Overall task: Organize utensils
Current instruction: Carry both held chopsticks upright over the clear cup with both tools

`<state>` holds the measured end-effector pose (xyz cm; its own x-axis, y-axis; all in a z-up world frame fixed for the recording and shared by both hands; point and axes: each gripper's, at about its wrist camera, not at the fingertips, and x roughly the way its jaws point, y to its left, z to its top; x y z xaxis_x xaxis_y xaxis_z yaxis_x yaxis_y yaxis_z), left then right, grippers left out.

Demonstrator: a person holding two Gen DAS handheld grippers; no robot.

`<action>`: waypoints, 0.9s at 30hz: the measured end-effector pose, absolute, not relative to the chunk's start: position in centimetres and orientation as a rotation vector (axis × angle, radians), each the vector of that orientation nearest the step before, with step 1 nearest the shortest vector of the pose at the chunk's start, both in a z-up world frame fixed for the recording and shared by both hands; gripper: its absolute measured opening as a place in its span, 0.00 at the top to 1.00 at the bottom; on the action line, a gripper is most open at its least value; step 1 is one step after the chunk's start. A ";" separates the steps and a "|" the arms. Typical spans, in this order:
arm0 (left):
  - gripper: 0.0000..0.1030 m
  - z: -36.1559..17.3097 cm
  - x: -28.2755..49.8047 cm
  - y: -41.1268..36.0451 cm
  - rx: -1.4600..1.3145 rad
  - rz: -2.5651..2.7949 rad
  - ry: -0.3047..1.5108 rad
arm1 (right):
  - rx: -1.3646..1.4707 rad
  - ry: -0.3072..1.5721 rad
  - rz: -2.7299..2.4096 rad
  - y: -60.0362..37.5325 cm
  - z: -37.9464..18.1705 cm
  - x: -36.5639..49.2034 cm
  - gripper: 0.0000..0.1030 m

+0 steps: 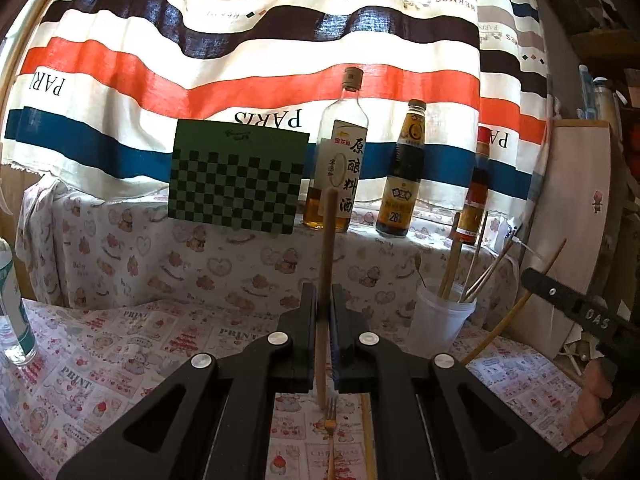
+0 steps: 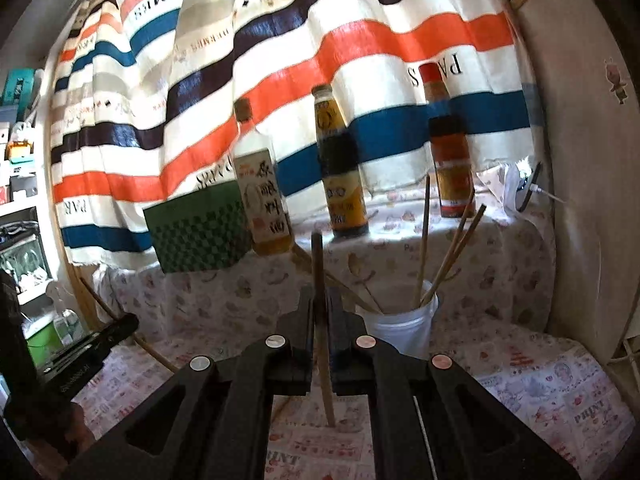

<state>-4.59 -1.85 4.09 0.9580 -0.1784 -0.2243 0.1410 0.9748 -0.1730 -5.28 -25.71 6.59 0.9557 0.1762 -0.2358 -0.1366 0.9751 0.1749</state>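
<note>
Presently, your left gripper has its flat black jaws pressed onto a slim, round wooden chopstick, held upright, its lower tip near the tablecloth beside the tines of a metal fork lying flat. Your right gripper likewise pinches a second chopstick, slightly tilted, its upper part darker, its pale lower end reaching toward the printed cloth.

A white, smooth plastic cup stands just right of your right gripper and holds several thin wooden sticks leaning outward. In the left wrist view the same cup sits right of centre.

On the cloth-covered ledge behind stand three bottles: a clear glass one with amber liquid, a dark sauce bottle, and a red-capped one. A green checkered board leans against the striped curtain.
</note>
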 end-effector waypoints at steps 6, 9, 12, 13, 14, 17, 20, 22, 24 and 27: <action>0.95 3.1 -3.0 -1.7 -0.184 -0.181 0.317 | 0.121 0.302 0.125 -25.0 5.5 -4.2 0.94; 0.95 2.4 -2.2 -1.8 -0.182 -0.178 0.352 | 0.105 0.343 0.126 -24.8 5.0 -3.5 0.94; 0.95 2.1 -2.0 -1.8 -0.178 -0.168 0.357 | 0.066 0.394 0.111 -24.3 4.3 -2.7 0.94; 0.95 2.1 -2.0 -1.8 -0.177 -0.170 0.358 | 0.058 0.401 0.112 -24.1 4.1 -2.6 0.94; 0.95 2.1 -2.0 -1.9 -0.178 -0.175 0.360 | 0.054 0.404 0.113 -24.1 4.0 -2.6 0.94; 0.95 2.1 -2.1 -2.0 -0.173 -0.182 0.359 | 0.073 0.416 0.125 -24.3 4.0 -2.5 0.93; 0.95 2.1 -2.2 -2.0 -0.170 -0.184 0.357 | 0.118 0.431 0.131 -25.0 4.0 -2.3 0.93; 0.95 2.3 -2.3 -1.9 -0.174 -0.185 0.345 | 0.141 0.424 0.120 -25.6 4.2 -2.3 0.93; 0.95 3.2 -2.5 -1.9 -0.157 -0.162 0.289 | 0.147 0.403 0.099 -26.0 4.5 -2.5 0.93; 0.95 5.0 -2.5 -1.5 -0.188 -0.169 0.247 | 0.116 0.338 0.061 -26.0 5.9 -3.5 0.93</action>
